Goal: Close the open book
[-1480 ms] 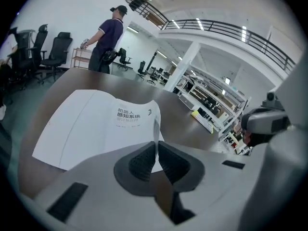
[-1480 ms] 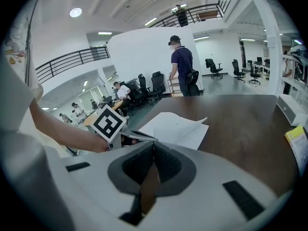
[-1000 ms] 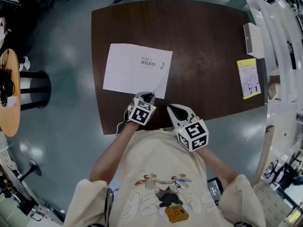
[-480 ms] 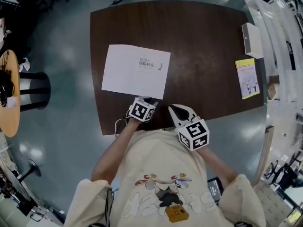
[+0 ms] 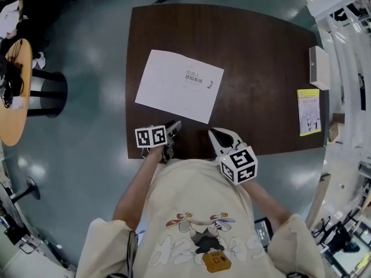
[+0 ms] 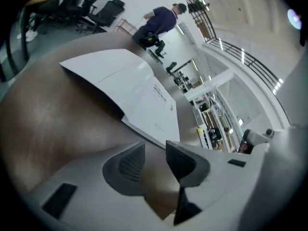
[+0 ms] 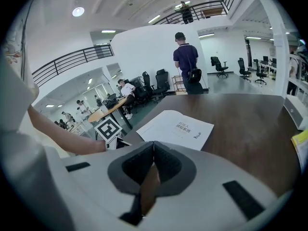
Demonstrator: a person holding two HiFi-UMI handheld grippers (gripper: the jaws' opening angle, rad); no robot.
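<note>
1. Book [image 5: 179,86] lies flat on table [image 5: 261,57], cover up, apparently closed.
2. My left gripper [image 5: 173,125]: jaws spread, empty, near book's edge. Right gripper [image 5: 212,132]: jaws together, empty.
3. Closing judged complete; I need only withdraw.

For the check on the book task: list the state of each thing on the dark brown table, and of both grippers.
White paperback book: closed, cover up, flat on the dark brown table.
Left gripper: jaws apart, empty, clear of the book.
Right gripper: jaws together, empty.
Yellow booklet: closed, flat near the table's right edge.
</note>
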